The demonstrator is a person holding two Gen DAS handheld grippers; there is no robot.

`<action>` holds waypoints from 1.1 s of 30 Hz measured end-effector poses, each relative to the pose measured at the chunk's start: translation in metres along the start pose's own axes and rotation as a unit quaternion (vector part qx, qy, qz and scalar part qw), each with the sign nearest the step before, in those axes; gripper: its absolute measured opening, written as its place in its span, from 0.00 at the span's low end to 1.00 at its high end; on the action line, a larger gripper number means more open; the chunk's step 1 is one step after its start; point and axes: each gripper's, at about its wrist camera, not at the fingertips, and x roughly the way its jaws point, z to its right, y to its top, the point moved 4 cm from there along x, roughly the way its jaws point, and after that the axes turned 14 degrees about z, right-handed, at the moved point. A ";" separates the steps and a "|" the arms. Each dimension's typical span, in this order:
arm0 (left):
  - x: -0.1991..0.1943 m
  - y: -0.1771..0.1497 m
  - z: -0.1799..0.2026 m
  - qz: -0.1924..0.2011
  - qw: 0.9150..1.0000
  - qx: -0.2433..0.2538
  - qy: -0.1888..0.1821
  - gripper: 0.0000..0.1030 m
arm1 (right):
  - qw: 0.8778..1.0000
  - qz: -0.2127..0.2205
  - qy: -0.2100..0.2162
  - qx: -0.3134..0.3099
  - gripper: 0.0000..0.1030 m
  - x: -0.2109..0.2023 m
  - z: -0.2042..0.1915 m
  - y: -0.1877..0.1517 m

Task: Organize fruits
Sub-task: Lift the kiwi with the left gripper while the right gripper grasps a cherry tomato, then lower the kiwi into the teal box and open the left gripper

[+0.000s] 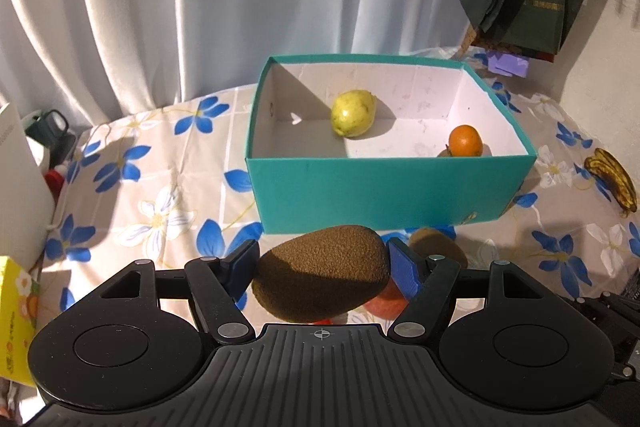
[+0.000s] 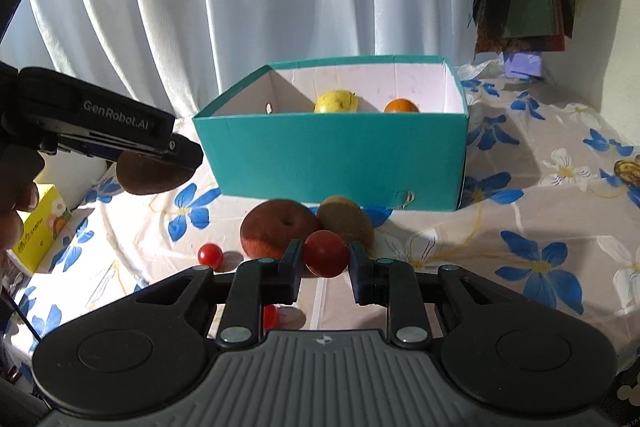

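Two fruits are in my claws at this moment. My left claw is clamped on a big brown kiwi, one blue pad on each end of it, and the kiwi hangs above the tabletop in front of the teal box. My right claw is clenched on a small red tomato — the pads press it from both sides, clear of the cloth.

Inside the box I see a yellow-green pear toward the left and an orange near the right front corner, well apart from each other.

On the flowered cloth, just before the box, lie a red apple and a second kiwi, touching each other. One more small tomato sits to the left of the apple, and another one is half hidden behind my right claw's finger. A dark, overripe banana lies far to the right of the box.
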 end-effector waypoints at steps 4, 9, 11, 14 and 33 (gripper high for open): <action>0.006 0.010 0.006 0.003 1.000 0.008 -0.002 0.73 | 1.000 0.024 -0.014 0.007 0.23 -0.001 0.006 0.015; 0.017 0.026 0.010 0.008 1.000 0.016 -0.002 0.72 | 0.998 0.056 -0.030 0.015 0.23 -0.001 0.016 0.033; 0.022 0.034 0.012 0.016 1.000 0.021 0.003 0.73 | 0.997 0.068 -0.037 0.020 0.23 -0.001 0.021 0.041; 0.032 0.046 0.015 0.022 0.999 0.025 0.009 0.73 | 0.995 0.088 -0.048 0.026 0.23 -0.001 0.028 0.052; 0.099 0.063 0.016 0.009 0.999 0.028 0.027 0.73 | 0.987 0.132 -0.083 0.043 0.23 -0.001 0.048 0.080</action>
